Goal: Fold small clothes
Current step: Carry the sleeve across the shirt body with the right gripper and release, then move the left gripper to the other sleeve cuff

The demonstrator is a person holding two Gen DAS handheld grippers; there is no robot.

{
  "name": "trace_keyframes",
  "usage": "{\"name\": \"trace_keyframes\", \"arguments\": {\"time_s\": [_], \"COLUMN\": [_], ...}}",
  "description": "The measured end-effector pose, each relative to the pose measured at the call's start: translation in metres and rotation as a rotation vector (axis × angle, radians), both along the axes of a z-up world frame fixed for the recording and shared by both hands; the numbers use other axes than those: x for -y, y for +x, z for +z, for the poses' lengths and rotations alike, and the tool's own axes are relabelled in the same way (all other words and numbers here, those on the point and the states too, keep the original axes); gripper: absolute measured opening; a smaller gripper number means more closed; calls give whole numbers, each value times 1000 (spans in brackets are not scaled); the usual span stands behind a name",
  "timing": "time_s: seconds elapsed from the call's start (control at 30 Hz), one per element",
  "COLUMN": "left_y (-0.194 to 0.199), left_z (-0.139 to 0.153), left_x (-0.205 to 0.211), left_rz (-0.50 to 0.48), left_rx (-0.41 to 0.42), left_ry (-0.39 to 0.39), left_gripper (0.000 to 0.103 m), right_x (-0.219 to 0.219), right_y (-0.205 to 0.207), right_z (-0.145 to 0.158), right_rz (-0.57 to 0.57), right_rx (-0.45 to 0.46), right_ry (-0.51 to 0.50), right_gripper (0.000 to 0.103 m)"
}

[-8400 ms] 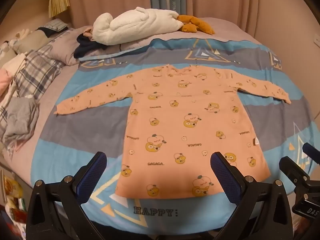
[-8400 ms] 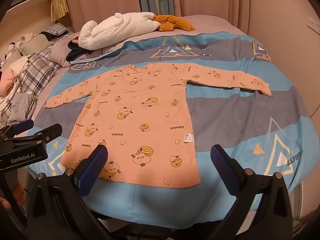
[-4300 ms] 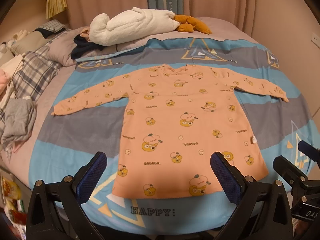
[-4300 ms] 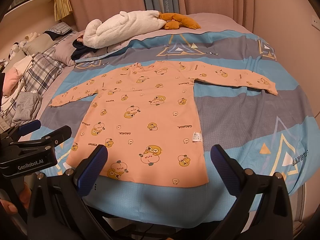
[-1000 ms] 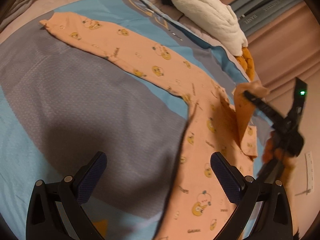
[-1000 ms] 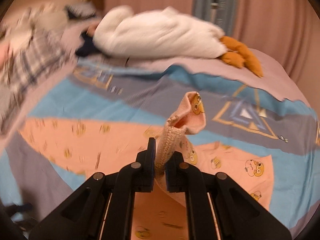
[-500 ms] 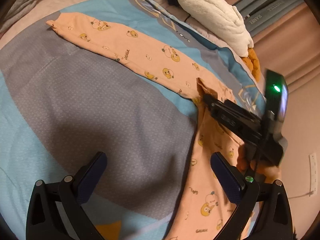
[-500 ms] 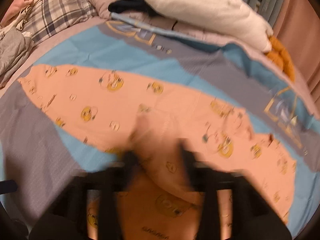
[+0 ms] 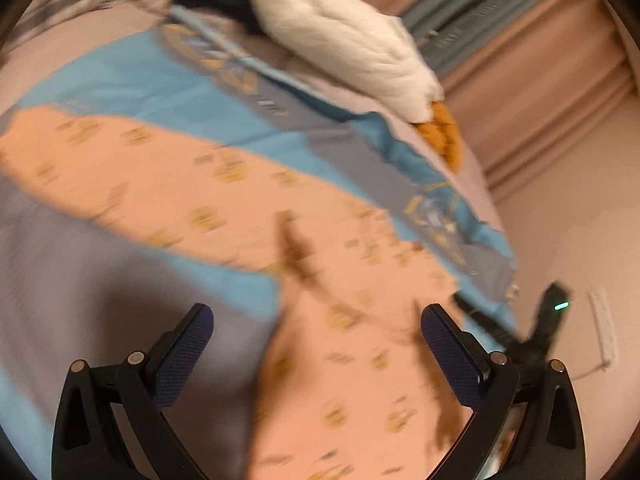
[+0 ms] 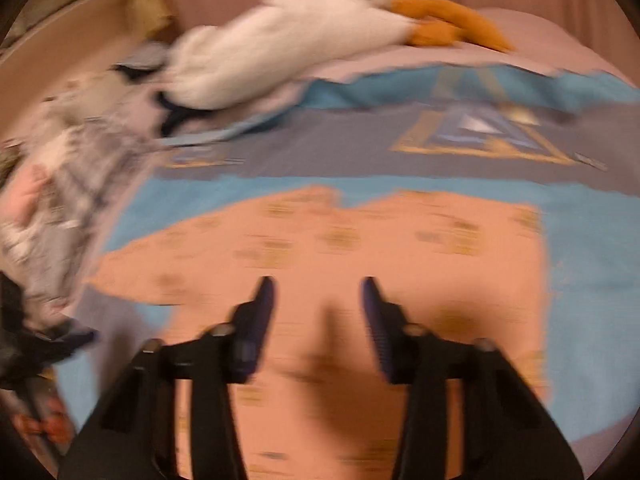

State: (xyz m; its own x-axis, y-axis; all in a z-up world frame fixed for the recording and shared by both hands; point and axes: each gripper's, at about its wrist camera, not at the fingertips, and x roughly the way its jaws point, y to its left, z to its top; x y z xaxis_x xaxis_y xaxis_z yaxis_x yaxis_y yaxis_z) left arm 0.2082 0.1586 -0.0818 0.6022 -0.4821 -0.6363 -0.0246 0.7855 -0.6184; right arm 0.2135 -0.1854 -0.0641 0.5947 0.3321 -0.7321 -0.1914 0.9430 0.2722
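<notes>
The left gripper hangs wide open and empty over the peach shirt spread on the bed cover. The shirt's unfolded sleeve runs away up-left, nearest this hand. The right gripper, jaws closing on nothing, hovers over the already folded side.

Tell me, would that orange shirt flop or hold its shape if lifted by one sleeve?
The shirt would probably flop: it lies flat and thin on the bedspread, following its surface. It is likely light, being a single layer of soft cloth. One folded sleeve already lies creased across the body.
</notes>
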Motion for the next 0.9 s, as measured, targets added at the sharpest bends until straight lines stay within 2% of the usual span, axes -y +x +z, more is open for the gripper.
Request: {"name": "trace_keyframes", "arguments": {"time_s": [0.07, 0.2, 0.27, 0.3, 0.33, 0.4, 0.43, 0.47, 0.53, 0.57, 0.67, 0.73, 0.8, 0.83, 0.87, 0.9], "left_y": [22, 55, 69, 74, 80, 85, 87, 88, 84, 79, 66, 55, 40, 32, 22, 18], "left_z": [3, -6, -20, -27, -36, -51, -62, -72, -79, -81, -76, -65, -56, -52, -49, -48], "left_x": [17, 45, 55, 59, 63, 66, 66, 64, 55, 47, 23, 7, -16, -30, -47, -58], "left_rz": [-47, -113, -132, -145, -149, -142, -125, -114, -90, -89, -91, -62, -23, 6, 46, 72], "left_rx": [10, 2, -34, -49, -76, -108, -131, -151, -136, -132, -128, -105, -90, -80, -73, -70], "left_ry": [-23, -27, -26, -36, -37, -23, 3, 14, -1, -42, -133, -101, -72, -63, -55, -53], "left_gripper": [102, 99, 80, 76, 71, 70, 66, 53, 38, 37, 37, 40, 56, 66, 69, 69], "right_x": [14, 33, 44, 49, 54, 69, 76, 82, 92, 97, 105, 111, 115, 114, 111, 109], "right_y": [4, 11, 16, 16, 15, 15, 13, 11, 7, 7, 8, 9, 2, -4, -10, -18], "right_z": [-11, -33, -41, -46, -51, -56, -57, -58, -59, -60, -61, -60, -54, -50, -46, -40], "right_rz": [-49, -106, -124, -135, -142, -143, -144, -150, -159, -162, -197, -216, -232, -233, -234, -231], "right_rx": [-16, -49, -66, -75, -80, -78, -70, -64, -67, -68, -68, -81, -81, -66, -53, -27], "right_ry": [-39, -81, -87, -95, -95, -84, -83, -91, -78, -68, -82, -42, -5, -5, -16, -30], "right_gripper": [26, 23, 22, 21, 14, 8, 3, 0, 0, 0, 0, 0, 5, 17, 38, 46]}}
